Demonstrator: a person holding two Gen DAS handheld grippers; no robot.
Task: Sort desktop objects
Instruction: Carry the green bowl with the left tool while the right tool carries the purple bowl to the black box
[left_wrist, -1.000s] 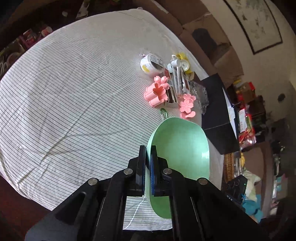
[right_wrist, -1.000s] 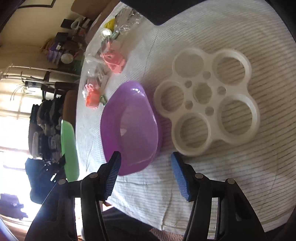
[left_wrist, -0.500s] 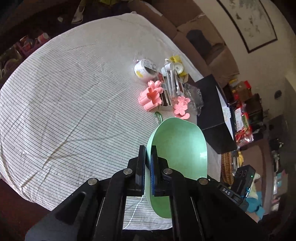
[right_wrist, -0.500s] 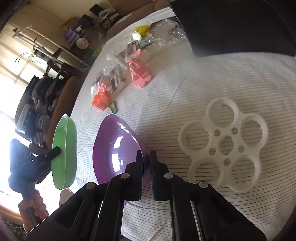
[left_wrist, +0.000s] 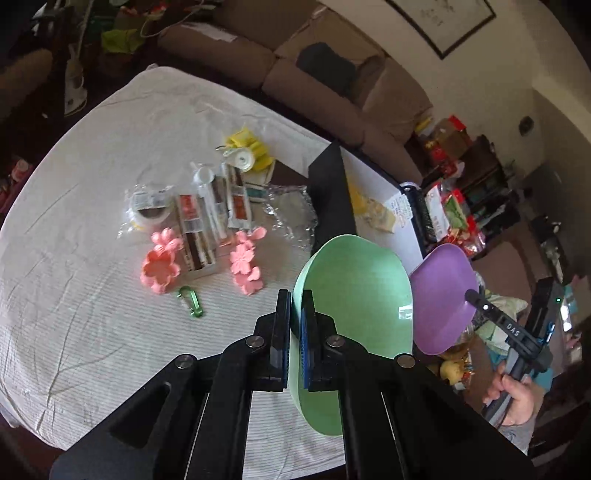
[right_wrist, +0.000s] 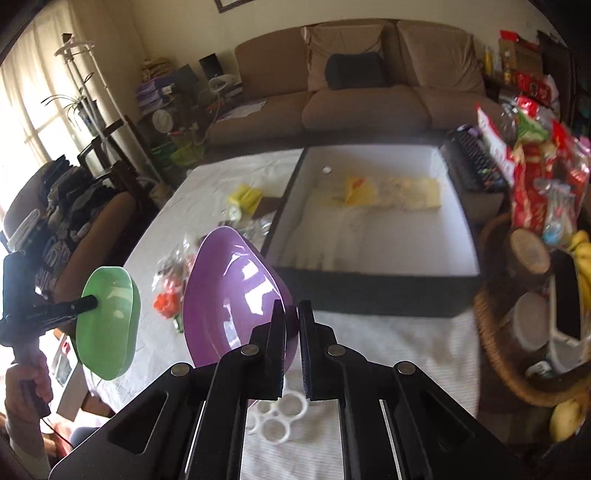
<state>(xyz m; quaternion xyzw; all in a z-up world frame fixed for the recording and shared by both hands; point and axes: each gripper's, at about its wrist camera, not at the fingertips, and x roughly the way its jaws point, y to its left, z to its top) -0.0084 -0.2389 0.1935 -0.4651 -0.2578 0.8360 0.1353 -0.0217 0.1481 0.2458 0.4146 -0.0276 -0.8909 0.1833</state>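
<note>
My left gripper (left_wrist: 295, 306) is shut on the rim of a green bowl (left_wrist: 354, 291), which hangs tilted in the air above the table's near right part. My right gripper (right_wrist: 291, 314) is shut on the rim of a purple bowl (right_wrist: 232, 291), also lifted off the cloth. Each bowl shows in the other view: the purple bowl (left_wrist: 441, 299) just right of the green one, the green bowl (right_wrist: 109, 321) at the left. A white ring holder (right_wrist: 279, 415) lies on the cloth below my right gripper.
On the striped tablecloth (left_wrist: 81, 295) lie pink flower moulds (left_wrist: 160, 264), a green carabiner (left_wrist: 192, 299), packets, tape rolls and yellow items. A black open box (right_wrist: 369, 236) stands at the far right of the table. A wicker basket (right_wrist: 495, 343) with bananas sits to the right. A sofa stands behind.
My right gripper shut on the purple bowl's rim and lifted it off the table. My left gripper rose with the green bowl, and both bowls now hang side by side.
</note>
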